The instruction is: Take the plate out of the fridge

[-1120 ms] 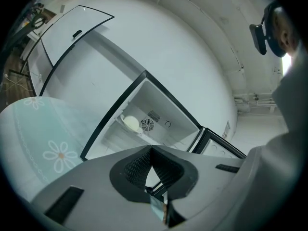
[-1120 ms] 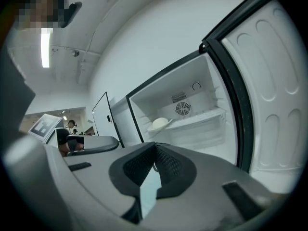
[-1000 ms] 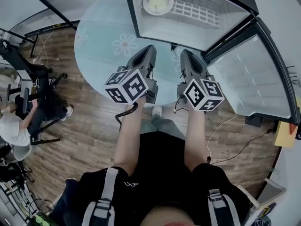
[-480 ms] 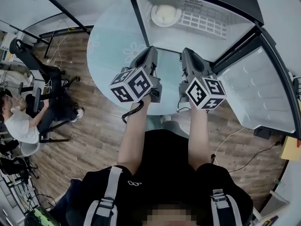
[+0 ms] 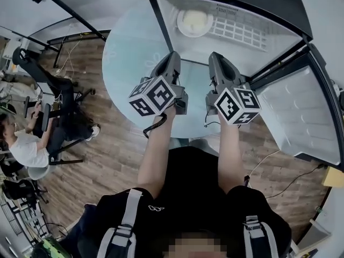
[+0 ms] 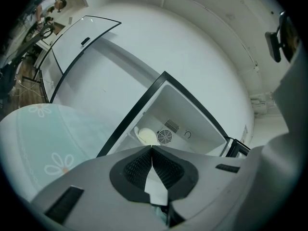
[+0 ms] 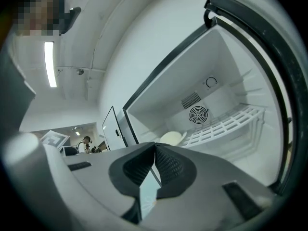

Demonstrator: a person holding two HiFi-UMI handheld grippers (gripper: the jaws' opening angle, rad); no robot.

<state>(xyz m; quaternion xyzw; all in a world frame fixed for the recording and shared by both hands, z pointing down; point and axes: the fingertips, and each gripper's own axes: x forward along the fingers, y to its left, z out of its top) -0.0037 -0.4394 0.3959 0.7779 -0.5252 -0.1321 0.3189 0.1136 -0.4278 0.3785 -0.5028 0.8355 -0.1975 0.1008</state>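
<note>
A pale round plate point(image 5: 194, 21) lies on the white wire shelf point(image 5: 239, 32) inside the open fridge point(image 5: 177, 58), at the left of the shelf. The plate also shows in the left gripper view point(image 6: 147, 136) and in the right gripper view point(image 7: 172, 138). My left gripper point(image 5: 173, 57) and right gripper point(image 5: 213, 58) hang side by side just in front of the fridge opening, both pointing at it. Each has its jaws shut with nothing between them, and both are short of the plate.
The fridge door point(image 5: 303, 112) stands swung open at the right. A round glass table with flower print point(image 5: 126, 52) sits left of the fridge. A person sits at a desk point(image 5: 24, 144) far left, on the wooden floor point(image 5: 107, 165).
The view has shifted toward the fridge: both grippers have come nearer its opening, and the plate and shelf now sit closer. Both stay shut.
</note>
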